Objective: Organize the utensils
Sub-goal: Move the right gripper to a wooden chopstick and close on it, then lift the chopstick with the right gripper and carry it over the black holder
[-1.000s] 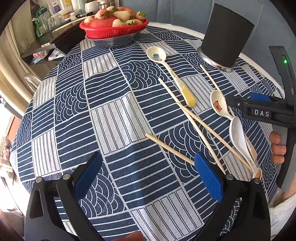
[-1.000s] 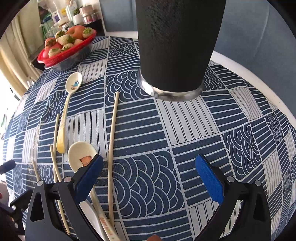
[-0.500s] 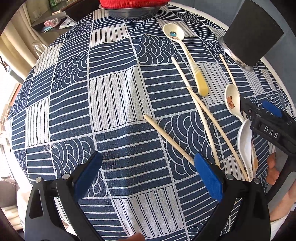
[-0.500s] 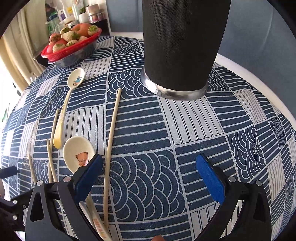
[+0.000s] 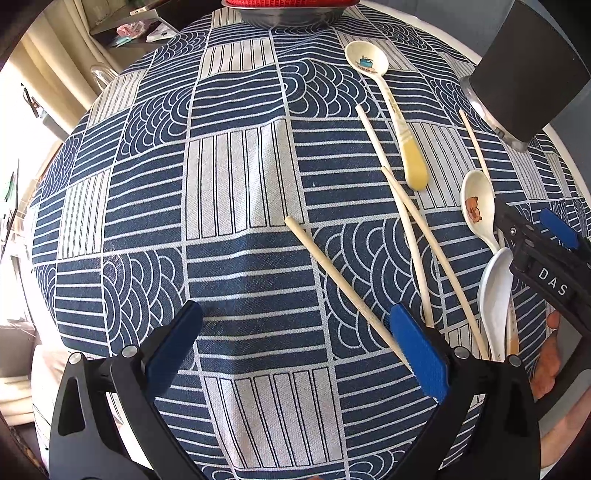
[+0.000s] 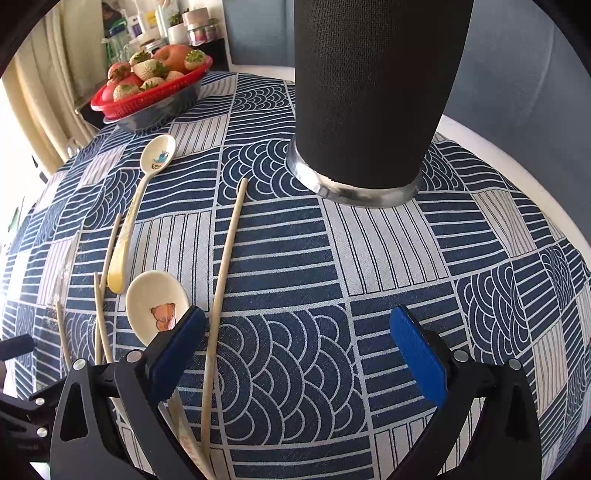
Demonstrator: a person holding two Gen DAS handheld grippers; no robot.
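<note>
A loose chopstick [image 5: 340, 288] lay on the patterned tablecloth [image 5: 240, 192], its long axis running far-left to near-right, its near end by the left gripper [image 5: 295, 347], whose jaws stood apart. The right gripper [image 6: 295, 343], jaws also apart, faced the black utensil holder [image 6: 373, 96].

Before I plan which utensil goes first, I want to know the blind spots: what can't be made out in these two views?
- Black holder: its open top is cut off by the upper edge in both views, so its contents are unknown.
- Bear spoon: in the right wrist view, the right gripper hides its handle.
- White spoon: in the left wrist view, the left gripper covers its lower end.
- Fruit basket: cropped by the left view's top edge.
</note>
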